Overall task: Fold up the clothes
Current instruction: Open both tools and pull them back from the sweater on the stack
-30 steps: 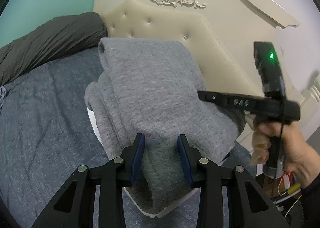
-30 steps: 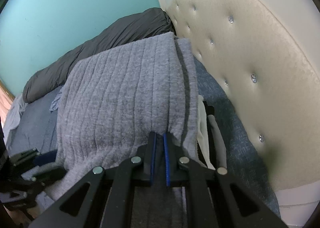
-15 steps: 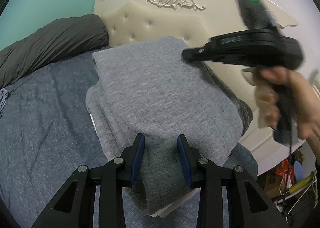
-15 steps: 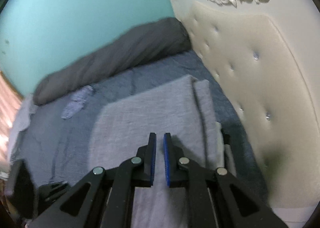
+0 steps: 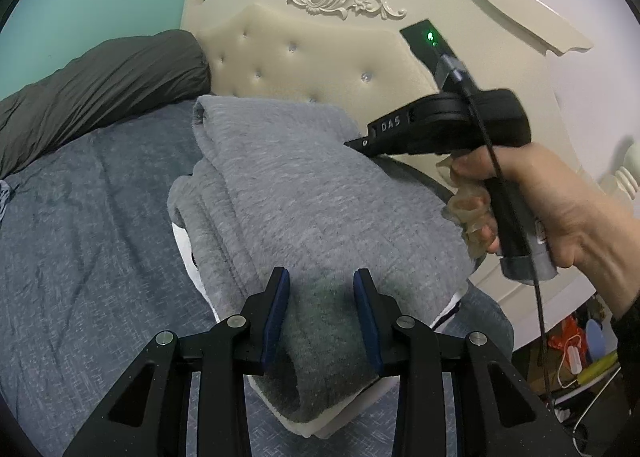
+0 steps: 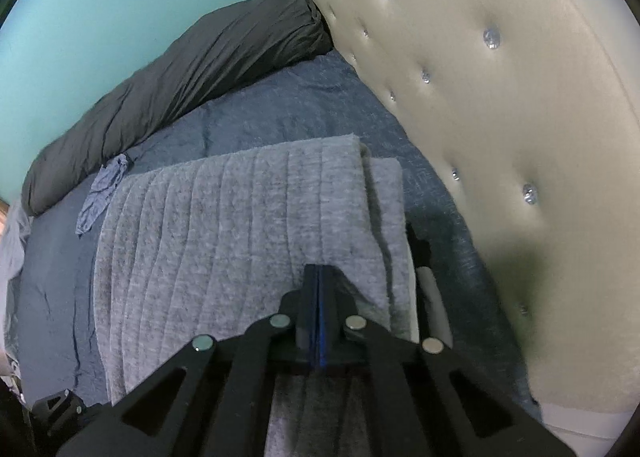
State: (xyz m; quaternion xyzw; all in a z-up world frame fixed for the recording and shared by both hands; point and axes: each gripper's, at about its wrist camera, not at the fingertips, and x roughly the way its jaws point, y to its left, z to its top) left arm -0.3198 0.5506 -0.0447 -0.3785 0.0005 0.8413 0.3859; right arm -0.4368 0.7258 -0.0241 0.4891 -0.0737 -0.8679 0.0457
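Observation:
A folded grey knit garment (image 5: 304, 193) lies on the blue bedspread (image 5: 80, 237), on top of a white piece (image 5: 308, 431) that peeks out at the near end. My left gripper (image 5: 322, 289) is open, its blue-padded fingers either side of the garment's near fold. A hand holds my right gripper (image 5: 348, 143), its tip at the garment's far right edge by the headboard. In the right wrist view, the right gripper (image 6: 318, 281) is shut, pads together, resting low on the flat grey garment (image 6: 224, 233). Nothing shows between the pads.
A cream tufted headboard (image 5: 320, 69) runs close along the garment's right side. A dark grey rolled duvet (image 6: 180, 73) lies against the teal wall. A small blue cloth (image 6: 102, 193) sits beyond the garment. Floor clutter (image 5: 576, 349) shows beside the bed.
The right gripper rose off the garment, then came back down onto its right edge and closed fully. The grey top layer now lies flat. The left gripper has stayed in place.

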